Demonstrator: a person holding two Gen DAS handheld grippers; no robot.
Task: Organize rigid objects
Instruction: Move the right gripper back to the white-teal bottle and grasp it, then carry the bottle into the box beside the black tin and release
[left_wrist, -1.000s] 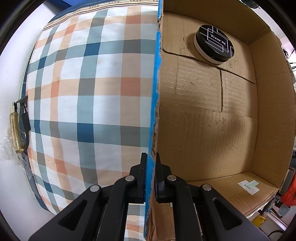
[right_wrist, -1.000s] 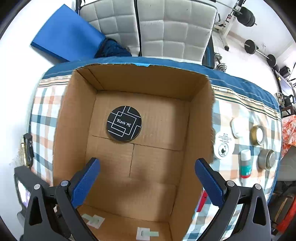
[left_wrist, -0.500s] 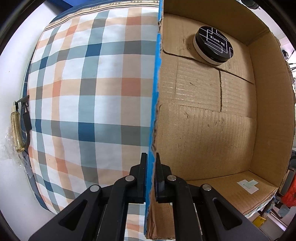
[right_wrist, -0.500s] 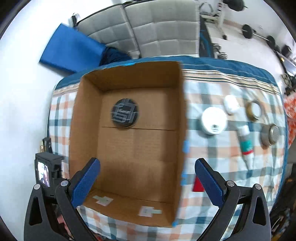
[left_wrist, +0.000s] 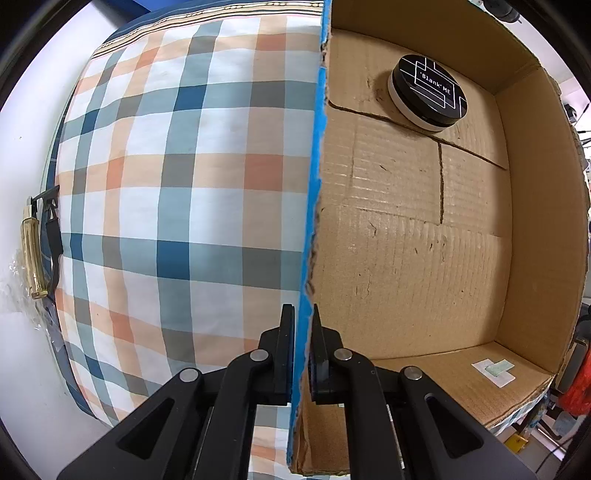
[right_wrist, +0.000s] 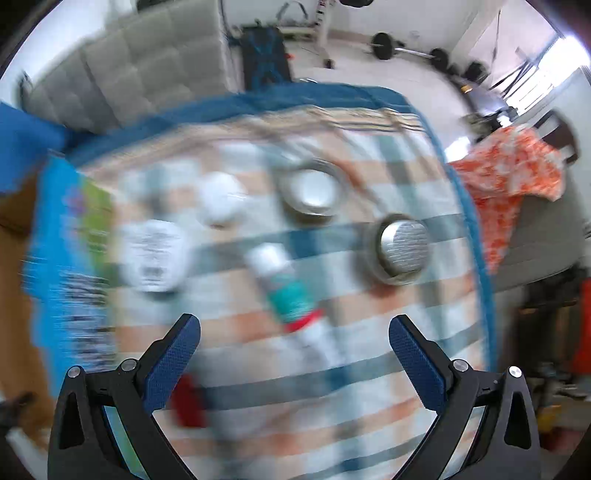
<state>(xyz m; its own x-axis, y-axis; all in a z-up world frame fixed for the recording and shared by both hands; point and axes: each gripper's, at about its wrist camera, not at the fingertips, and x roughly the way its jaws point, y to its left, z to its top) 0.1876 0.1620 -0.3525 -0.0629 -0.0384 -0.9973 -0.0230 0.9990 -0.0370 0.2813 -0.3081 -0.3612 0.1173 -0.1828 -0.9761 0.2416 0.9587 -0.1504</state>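
the tin (left_wrist: 427, 93) sits in the box's (left_wrist: 535, 240) far corner, the tablecloth (left_wrist: 184, 184) left of the box.

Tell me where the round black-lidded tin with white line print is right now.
In the left wrist view, the round black-lidded tin lies on the floor of the brown cardboard box, at its far end, upper right of the picture, away from the left claw.

Inside the cardboard box (left_wrist: 424, 229), bare floor except for a black round tin (left_wrist: 428, 92) in the far corner. Left of the blue-taped box wall (left_wrist: 314, 184), open checked cloth (left_wrist: 177, 192). Ahead of the spread right gripper (right_wrist: 294, 334): blurred tube (right_wrist: 291, 295), white round container (right_wrist: 153, 254), metal lid (right_wrist: 400, 247).
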